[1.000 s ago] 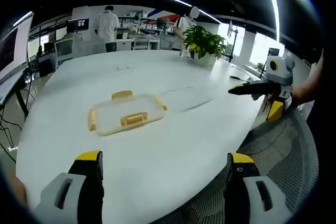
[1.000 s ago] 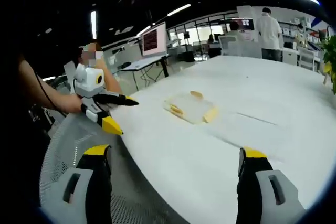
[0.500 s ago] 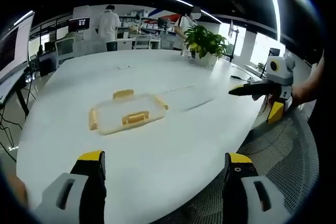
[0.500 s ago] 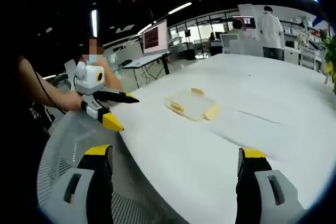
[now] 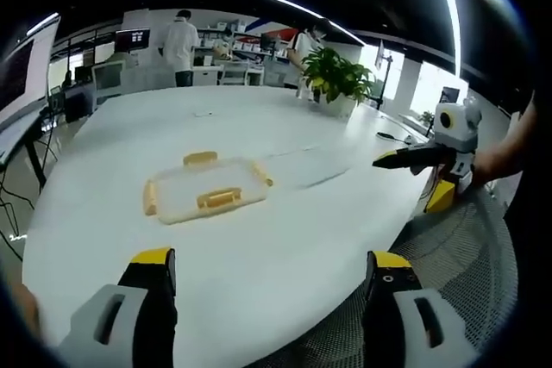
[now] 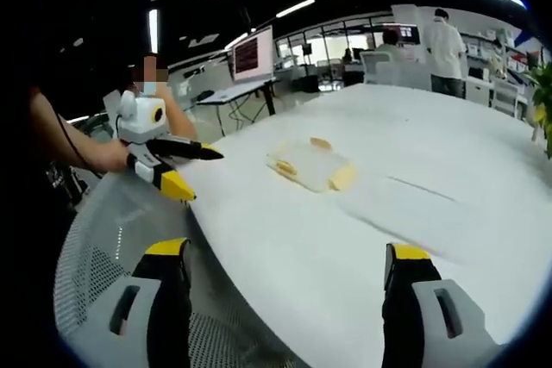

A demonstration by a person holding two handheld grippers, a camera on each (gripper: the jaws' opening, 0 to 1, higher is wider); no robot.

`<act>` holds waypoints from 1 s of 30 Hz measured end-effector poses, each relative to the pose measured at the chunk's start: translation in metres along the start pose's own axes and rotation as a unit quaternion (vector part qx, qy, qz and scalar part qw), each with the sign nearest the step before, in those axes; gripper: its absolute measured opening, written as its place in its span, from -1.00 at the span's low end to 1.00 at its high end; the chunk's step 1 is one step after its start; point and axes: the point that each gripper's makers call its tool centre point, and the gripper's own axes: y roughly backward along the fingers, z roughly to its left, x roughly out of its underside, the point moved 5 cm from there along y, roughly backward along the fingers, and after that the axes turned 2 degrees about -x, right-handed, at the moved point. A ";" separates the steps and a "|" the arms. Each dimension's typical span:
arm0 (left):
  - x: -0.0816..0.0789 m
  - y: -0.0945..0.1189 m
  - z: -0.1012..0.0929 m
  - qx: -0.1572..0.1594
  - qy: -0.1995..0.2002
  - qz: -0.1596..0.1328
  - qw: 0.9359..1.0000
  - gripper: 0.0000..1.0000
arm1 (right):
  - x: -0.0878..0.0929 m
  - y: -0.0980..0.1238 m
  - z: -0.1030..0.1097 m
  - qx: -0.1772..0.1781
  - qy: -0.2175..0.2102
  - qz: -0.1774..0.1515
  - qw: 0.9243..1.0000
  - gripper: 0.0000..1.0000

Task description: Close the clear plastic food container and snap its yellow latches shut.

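Two grippers hang over the near edge of a big white table (image 5: 285,239), both with jaws spread wide and nothing between them. The left gripper (image 5: 269,275) points across the table at a clear plastic container (image 5: 205,187), which lies flat on the tabletop well ahead of the jaws, its lid on top and yellow latches (image 5: 219,198) showing along its sides; whether they are snapped down cannot be told. In the left gripper view the right gripper (image 5: 429,171) comes in from the right, held in a hand (image 5: 485,164) beside the table edge, apart from the container, its fingers splayed. This view also shows a potted plant (image 5: 336,77) at the far end of the table and two people standing at desks beyond it.

The right gripper view looks from the other side: the right gripper (image 6: 285,273) rises at the bottom, the container (image 6: 310,164) lies further off on the table (image 6: 431,187), and the left gripper (image 6: 169,165) enters from the left, gripped by a hand (image 6: 110,155), jaws apart. Here a mesh chair back (image 6: 103,247) sits under the jaws, and a monitor (image 6: 251,54) stands on a desk behind.
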 end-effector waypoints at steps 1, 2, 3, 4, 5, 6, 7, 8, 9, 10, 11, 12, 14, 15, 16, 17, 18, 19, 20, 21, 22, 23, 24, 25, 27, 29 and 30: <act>0.000 0.000 0.000 0.000 -0.002 0.000 1.000 0.75 | 0.000 0.000 -0.001 0.002 0.001 0.000 1.000 0.81; 0.000 0.000 0.000 0.000 -0.003 0.001 1.000 0.74 | -0.001 0.001 -0.001 0.002 0.001 -0.003 1.000 0.79; 0.000 0.000 0.000 0.001 -0.003 0.002 1.000 0.73 | -0.003 0.002 -0.003 0.004 0.000 -0.008 1.000 0.78; -0.001 -0.001 0.000 0.002 -0.003 0.002 1.000 0.72 | -0.004 0.002 -0.005 0.006 -0.003 -0.011 1.000 0.79; -0.001 -0.001 0.000 0.004 -0.002 -0.001 1.000 0.71 | -0.004 0.003 -0.006 0.007 -0.008 -0.012 1.000 0.80; -0.002 -0.001 -0.001 0.007 -0.002 -0.004 1.000 0.72 | -0.004 0.003 -0.006 0.004 -0.015 -0.015 1.000 0.82; -0.003 0.000 -0.003 0.013 0.002 -0.009 1.000 0.73 | -0.007 0.002 -0.002 -0.007 -0.021 -0.030 0.999 0.85; -0.004 0.000 -0.004 0.018 0.002 -0.009 1.000 0.74 | -0.007 0.003 -0.003 -0.002 -0.015 -0.028 0.999 0.86; -0.003 0.000 -0.005 0.021 0.001 -0.009 1.000 0.74 | -0.007 0.003 -0.003 0.000 -0.010 -0.026 1.000 0.86; -0.004 0.000 -0.005 0.024 0.003 -0.009 1.000 0.74 | -0.006 0.002 -0.003 -0.002 -0.009 -0.026 1.000 0.85; -0.004 0.000 -0.005 0.025 0.004 -0.010 1.000 0.74 | -0.006 0.001 -0.001 -0.008 -0.007 -0.027 1.000 0.84; -0.009 0.000 -0.006 0.028 0.015 -0.020 0.999 0.73 | -0.003 -0.001 0.001 -0.012 -0.001 -0.017 1.000 0.83; -0.015 0.003 -0.003 0.022 0.010 -0.038 0.999 0.70 | 0.001 -0.003 0.001 -0.010 0.001 -0.006 1.000 0.86; -0.014 0.003 -0.003 0.023 0.013 -0.038 0.999 0.72 | 0.000 -0.003 0.001 -0.010 -0.002 -0.008 1.000 0.87; -0.012 0.001 -0.003 0.026 0.019 -0.031 0.999 0.74 | 0.000 -0.002 -0.001 -0.004 -0.004 -0.011 1.000 0.87; -0.010 0.000 -0.003 0.025 0.015 -0.022 0.999 0.73 | 0.000 -0.002 -0.002 0.001 -0.005 -0.012 1.000 0.87; -0.009 -0.001 -0.004 0.026 0.007 -0.016 0.999 0.73 | -0.001 -0.002 -0.004 0.004 -0.009 -0.016 1.000 0.88; -0.009 -0.001 -0.005 0.029 0.007 -0.017 0.999 0.74 | -0.001 -0.002 -0.005 0.006 -0.010 -0.015 1.000 0.89; -0.009 -0.001 -0.006 0.034 0.005 -0.015 0.999 0.73 | 0.000 -0.002 -0.006 0.010 -0.009 -0.012 1.000 0.89; -0.009 -0.001 -0.007 0.036 0.003 -0.015 0.999 0.72 | 0.001 -0.001 -0.006 0.013 -0.006 -0.011 1.000 0.89; -0.008 -0.001 -0.008 0.039 -0.002 -0.012 0.999 0.71 | 0.001 -0.001 -0.006 0.015 -0.005 -0.011 1.000 0.89; -0.007 -0.002 -0.010 0.045 -0.010 -0.007 0.999 0.70 | 0.000 -0.001 -0.006 0.016 -0.004 -0.013 1.000 0.88; -0.006 -0.002 -0.010 0.047 -0.015 -0.004 0.999 0.69 | -0.001 -0.001 -0.006 0.018 -0.001 -0.015 1.000 0.87; -0.005 -0.002 -0.009 0.045 -0.019 -0.002 0.999 0.68 | -0.002 -0.001 -0.006 0.020 -0.002 -0.015 1.000 0.86; -0.006 -0.003 -0.012 0.063 -0.052 0.000 0.997 0.69 | -0.002 -0.002 -0.007 0.023 -0.011 -0.013 1.000 0.85; -0.007 -0.003 -0.014 0.067 -0.061 -0.006 0.996 0.67 | -0.001 -0.003 -0.008 0.024 -0.017 -0.009 1.000 0.84; -0.006 -0.003 -0.016 0.074 -0.055 -0.002 0.996 0.67 | -0.001 -0.004 -0.007 0.023 -0.017 -0.005 1.000 0.82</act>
